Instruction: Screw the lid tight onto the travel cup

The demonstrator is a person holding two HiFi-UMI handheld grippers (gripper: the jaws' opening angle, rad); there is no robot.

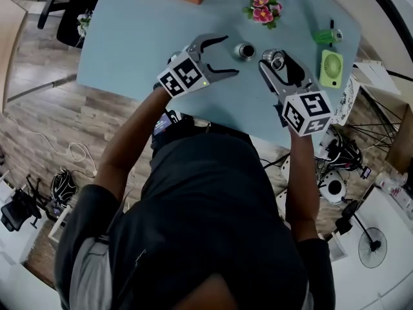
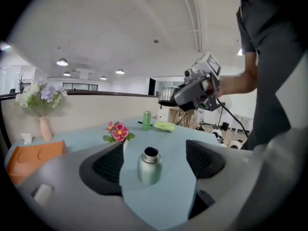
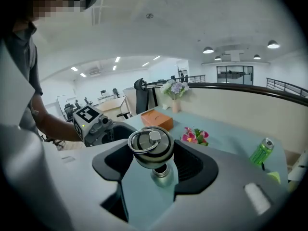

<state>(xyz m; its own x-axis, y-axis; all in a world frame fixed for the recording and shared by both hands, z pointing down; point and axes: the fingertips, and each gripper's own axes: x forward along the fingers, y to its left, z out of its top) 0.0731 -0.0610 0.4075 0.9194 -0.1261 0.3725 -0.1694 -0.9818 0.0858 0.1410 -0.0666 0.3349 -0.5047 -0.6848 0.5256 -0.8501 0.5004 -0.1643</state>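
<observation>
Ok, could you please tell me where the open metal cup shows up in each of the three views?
Head view: the cup stands upper middle, left of the lid.
Left gripper view: lower centre, mouth open.
Right gripper view: centre, just below the lid.
Shared landmark: the pink flowers, beyond the cup in all three.

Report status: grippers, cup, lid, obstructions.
Left gripper open, empty, facing cup. Right gripper shut on lid. Cup upright, uncapped. Nothing between lid and cup.
</observation>
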